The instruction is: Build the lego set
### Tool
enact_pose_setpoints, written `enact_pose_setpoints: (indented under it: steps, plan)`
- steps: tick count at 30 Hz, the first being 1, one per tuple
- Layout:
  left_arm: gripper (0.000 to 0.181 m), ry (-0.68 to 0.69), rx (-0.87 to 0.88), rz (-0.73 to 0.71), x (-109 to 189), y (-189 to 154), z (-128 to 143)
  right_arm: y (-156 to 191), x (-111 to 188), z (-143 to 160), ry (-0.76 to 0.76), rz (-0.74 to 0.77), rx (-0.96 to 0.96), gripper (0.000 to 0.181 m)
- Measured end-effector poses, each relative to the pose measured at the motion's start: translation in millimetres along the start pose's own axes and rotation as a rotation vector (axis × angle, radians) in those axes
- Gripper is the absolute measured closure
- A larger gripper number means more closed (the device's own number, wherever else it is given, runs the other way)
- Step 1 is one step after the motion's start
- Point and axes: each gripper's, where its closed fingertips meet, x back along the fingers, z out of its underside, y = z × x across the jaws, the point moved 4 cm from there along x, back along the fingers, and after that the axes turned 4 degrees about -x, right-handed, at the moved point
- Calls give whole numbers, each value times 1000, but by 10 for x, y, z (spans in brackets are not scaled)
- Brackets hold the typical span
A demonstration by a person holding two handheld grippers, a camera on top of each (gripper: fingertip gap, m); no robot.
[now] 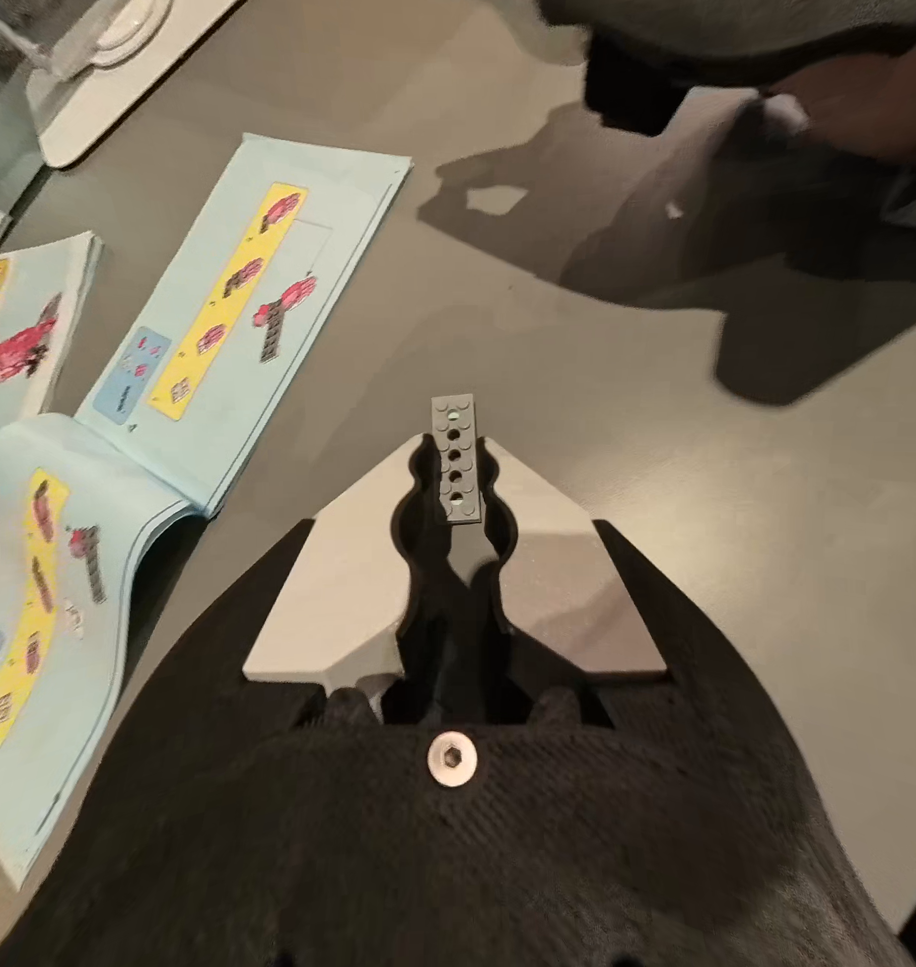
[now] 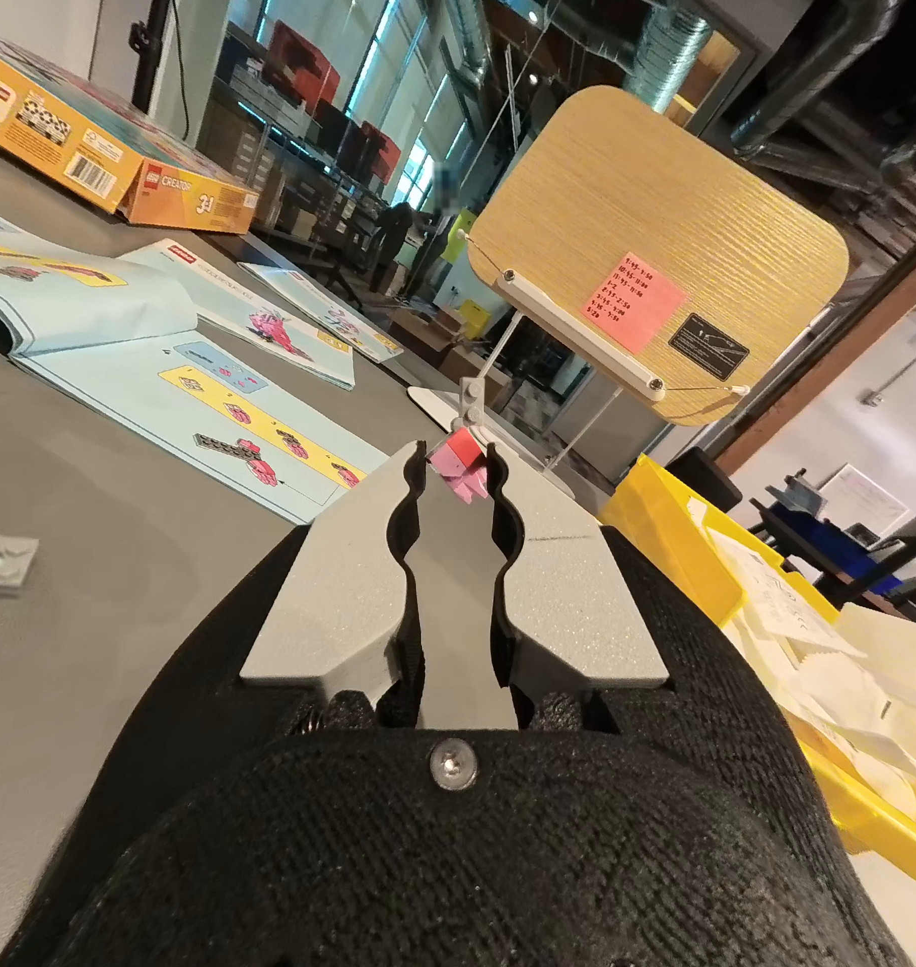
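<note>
In the left wrist view my left gripper (image 1: 454, 442) is shut on a long grey Lego plate (image 1: 456, 458) with a row of holes. The plate lies lengthwise between the fingers, its far end sticking out past the tips, above the grey table (image 1: 654, 497). In the right wrist view my right gripper (image 2: 455, 449) is shut on a small pink and red brick assembly (image 2: 458, 460) with a small grey plate (image 2: 470, 402) standing up from its top. A grey plate piece (image 2: 0, 565) shows at the left edge of the right wrist view. The other gripper (image 1: 633, 94) shows as a dark blur at the far right of the left wrist view.
An open light-blue instruction booklet (image 1: 225, 324) lies to the left, also in the right wrist view (image 2: 194, 387). More booklets (image 2: 288, 324) and the orange Lego box (image 2: 131, 172) lie beyond. A wooden board on a white stand (image 2: 654, 251) is ahead. A yellow bin of paper bags (image 2: 707, 602) is at right. About 15 cm separates my left fingertips from my right.
</note>
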Motion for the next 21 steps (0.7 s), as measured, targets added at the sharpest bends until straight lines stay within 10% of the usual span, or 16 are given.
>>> enact_pose_setpoints:
  steps: [15,21]
  plan:
    - [166,0,87,-19,101,297,290,164,38,-109,-28,-82,43,160]
    - [136,-48,173,13,209,387,346,414,108,-165,-20,-220,110,160]
